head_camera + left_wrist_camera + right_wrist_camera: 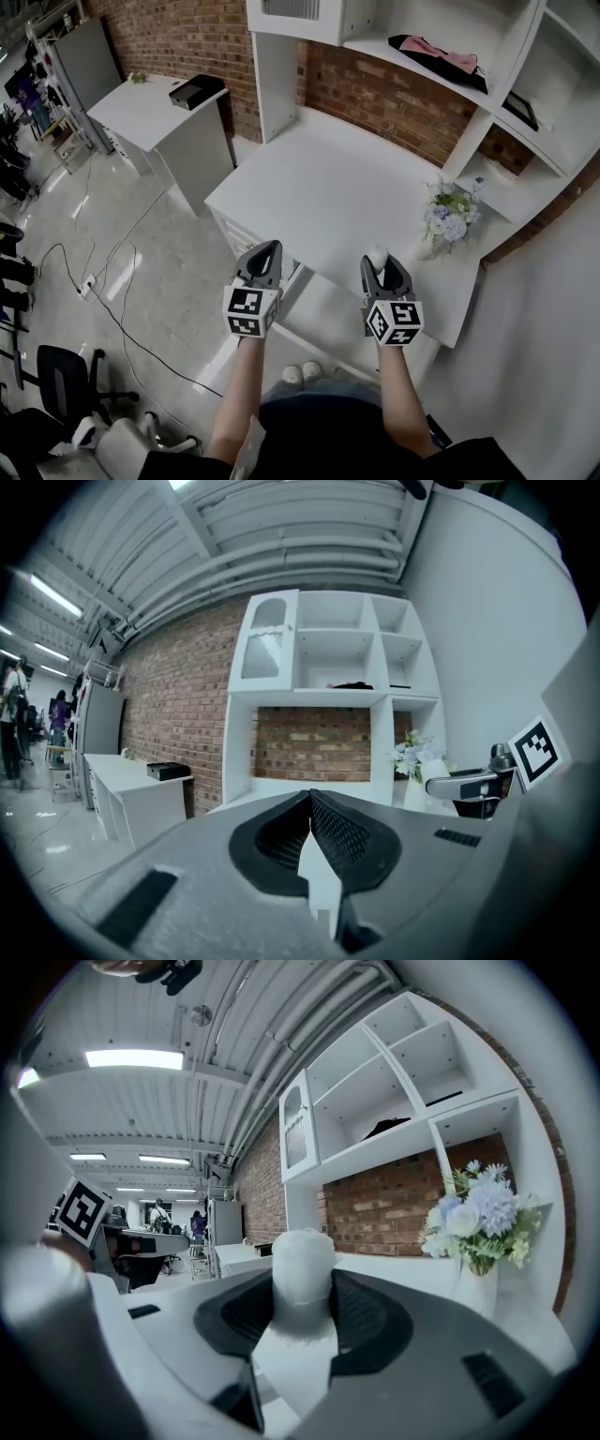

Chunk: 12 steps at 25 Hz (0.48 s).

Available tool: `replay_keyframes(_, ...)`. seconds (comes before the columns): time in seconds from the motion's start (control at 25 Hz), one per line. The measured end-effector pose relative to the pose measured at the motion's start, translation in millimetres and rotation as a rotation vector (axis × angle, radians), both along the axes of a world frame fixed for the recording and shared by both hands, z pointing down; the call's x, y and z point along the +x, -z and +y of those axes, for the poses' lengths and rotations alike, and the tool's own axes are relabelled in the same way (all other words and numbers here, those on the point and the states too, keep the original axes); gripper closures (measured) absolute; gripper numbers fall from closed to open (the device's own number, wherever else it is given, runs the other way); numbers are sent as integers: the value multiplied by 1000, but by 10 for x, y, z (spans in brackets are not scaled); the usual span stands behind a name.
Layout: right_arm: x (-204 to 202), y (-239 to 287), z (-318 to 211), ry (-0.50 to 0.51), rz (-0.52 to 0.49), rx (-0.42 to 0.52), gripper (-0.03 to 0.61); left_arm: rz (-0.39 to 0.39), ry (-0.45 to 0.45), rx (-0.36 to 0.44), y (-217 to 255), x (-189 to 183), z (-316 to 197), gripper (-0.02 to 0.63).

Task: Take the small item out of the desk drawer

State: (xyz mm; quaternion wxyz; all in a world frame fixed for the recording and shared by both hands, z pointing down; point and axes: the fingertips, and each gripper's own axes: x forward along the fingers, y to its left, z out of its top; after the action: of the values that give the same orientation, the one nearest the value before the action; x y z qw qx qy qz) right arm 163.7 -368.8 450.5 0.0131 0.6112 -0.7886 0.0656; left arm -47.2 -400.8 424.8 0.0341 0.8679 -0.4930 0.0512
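In the right gripper view, a small white rounded item (302,1274) stands upright between the dark pads, with my right gripper (302,1321) shut on it. From the head view the same item (378,255) shows as a pale knob at the tip of the right gripper (381,262), above the front edge of the white desk (328,187). My left gripper (271,248) hangs at the desk's front left, its jaws (309,803) shut together with nothing between them. A white drawer-like panel (319,314) juts out below the desk edge between the two grippers.
A vase of pale flowers (448,214) stands on the desk at the right, close to the right gripper. White shelving (450,56) rises behind against a brick wall. A second white desk with a black box (195,91) lies far left; cables and office chairs (66,375) are on the floor.
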Motion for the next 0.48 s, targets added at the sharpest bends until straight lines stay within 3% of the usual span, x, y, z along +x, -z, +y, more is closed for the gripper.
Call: replay_keyframes(0.48,5,21,40,10,0,-1,410,2,8,-3,4,31,50,604)
